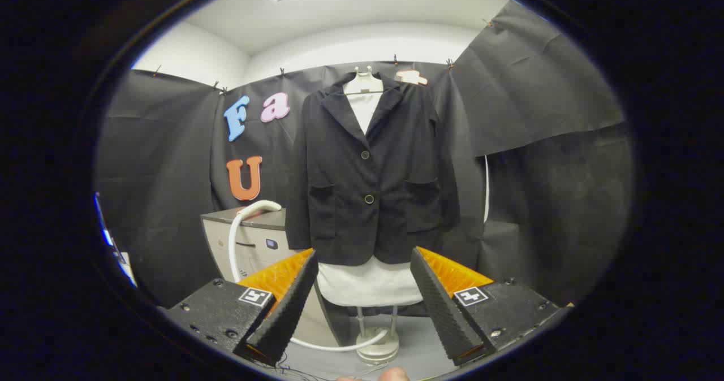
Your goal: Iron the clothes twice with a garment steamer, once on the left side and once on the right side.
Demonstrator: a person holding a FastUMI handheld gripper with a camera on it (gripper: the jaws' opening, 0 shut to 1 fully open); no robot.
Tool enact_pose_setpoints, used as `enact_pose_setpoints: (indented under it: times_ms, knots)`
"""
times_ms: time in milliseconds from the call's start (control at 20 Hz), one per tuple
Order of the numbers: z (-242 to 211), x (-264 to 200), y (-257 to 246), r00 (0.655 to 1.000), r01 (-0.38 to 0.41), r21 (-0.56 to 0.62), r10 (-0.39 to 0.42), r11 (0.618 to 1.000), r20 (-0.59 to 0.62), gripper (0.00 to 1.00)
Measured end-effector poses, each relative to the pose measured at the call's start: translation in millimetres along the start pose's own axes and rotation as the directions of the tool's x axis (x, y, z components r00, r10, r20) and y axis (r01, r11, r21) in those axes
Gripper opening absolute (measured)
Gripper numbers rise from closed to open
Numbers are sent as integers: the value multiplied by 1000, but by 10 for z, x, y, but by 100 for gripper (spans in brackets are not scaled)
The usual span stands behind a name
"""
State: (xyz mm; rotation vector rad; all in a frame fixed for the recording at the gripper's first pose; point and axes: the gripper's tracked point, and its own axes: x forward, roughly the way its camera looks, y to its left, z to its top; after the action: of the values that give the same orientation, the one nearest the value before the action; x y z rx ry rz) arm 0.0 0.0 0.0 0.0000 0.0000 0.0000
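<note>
**A:** Status?

**B:** Nearest first: gripper (pixel 362 307) has its fingers spread wide, nothing between the pads, nothing held. A fingertip or two of the person's hand (pixel 390 375) peeks in just under the fingers. I'm pointed level and square at the garment, left and right finger even, no tilt I can read.

**A:** Step?

**B:** My call: pre-grasp. The steamer isn't picked up yet, so neither pass has begun.

**A:** Where's the steamer?

**B:** White hose (pixel 240 231) arcs up from the floor beside the left finger, over the top of a grey cabinet (pixel 254 242) beyond that finger. The other end loops along the floor round the stand base (pixel 378 347), just ahead of the fingers. I can't make out the steamer head itself; it may be at the hose end on the cabinet, can't tell.

**A:** Garment?

**B:** Dark blazer (pixel 370 172) hangs buttoned on a white mannequin form (pixel 367 282), straight ahead beyond the fingers, in front of the black cloth wall (pixel 158 172). The white hem of the form shows between the fingertips.

**A:** Next move?

**B:** I'd swing left toward the cabinet top, find the handle, close on it with both pads. Then come back to the blazer's left panel. Watch the hose slack near the stand.
</note>
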Motion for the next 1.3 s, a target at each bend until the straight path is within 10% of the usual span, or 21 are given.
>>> enact_pose_setpoints:
  times_ms: [1300]
  knots:
    - [331,354,1215,1000,-26,-42,26,999,-3,100]
